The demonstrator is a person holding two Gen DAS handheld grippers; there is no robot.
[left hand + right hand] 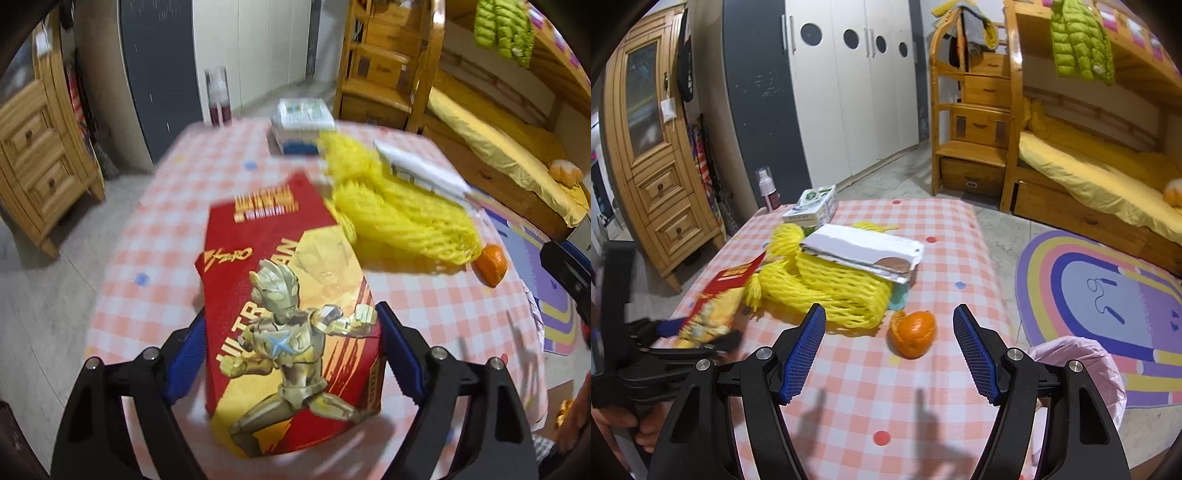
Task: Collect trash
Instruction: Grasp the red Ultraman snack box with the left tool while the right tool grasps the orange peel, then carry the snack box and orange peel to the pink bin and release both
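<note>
My left gripper [290, 332] is shut on a red and gold Ultraman box [284, 295], with its blue pads against both sides of the box, over the checked table. In the right wrist view the box [713, 302] shows at the left with the left gripper [698, 336] on it. My right gripper [890, 317] is open and empty above the table. An orange peel [913, 334] lies just beyond it, between the fingers. Yellow foam netting [827, 284] lies behind, under a flat white packet [860, 249].
A white and green tissue pack [812, 206] and a pump bottle [767, 190] stand at the table's far end. A bin with a pink liner [1086, 369] stands at the table's right edge. Round rug, bunk bed and wardrobes surround the checked table [871, 398].
</note>
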